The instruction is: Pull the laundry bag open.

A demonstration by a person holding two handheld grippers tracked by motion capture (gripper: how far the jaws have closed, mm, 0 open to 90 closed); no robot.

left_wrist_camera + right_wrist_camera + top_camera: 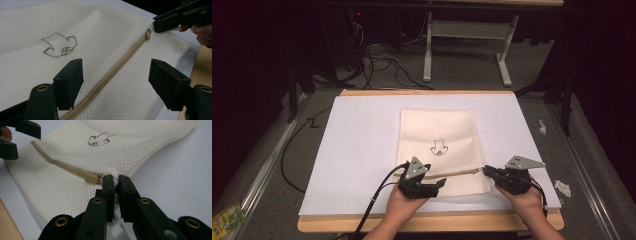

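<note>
A cream mesh bag (438,150) lies flat on a white sheet (362,150) that covers the wooden bench (427,223), slightly toward the person's side of the middle. A small outlined emblem (439,147) is stitched at the bag's centre. A tan zipper (117,65) runs across the bag near its edge closest to the person, and its pull (93,179) sits at the right end, just beside the corner.

The right gripper (115,180) is clamped on that right corner of the bag: in the right gripper view its 2 jaws stand almost together with a fold of mesh pinched between them, right next to the zipper pull. In the high view it rests at the bag's right edge, held by the person's right hand (527,200).

The left gripper (116,75) sits over the bag's near left part, held by the left hand (404,205). Its jaws stand apart, straddling the zipper line in the left gripper view, with the mesh below them and nothing gripped.

Beyond the bench, on grey carpet, stand the white legs of another table (427,50) and a tangle of black cables (377,60).
</note>
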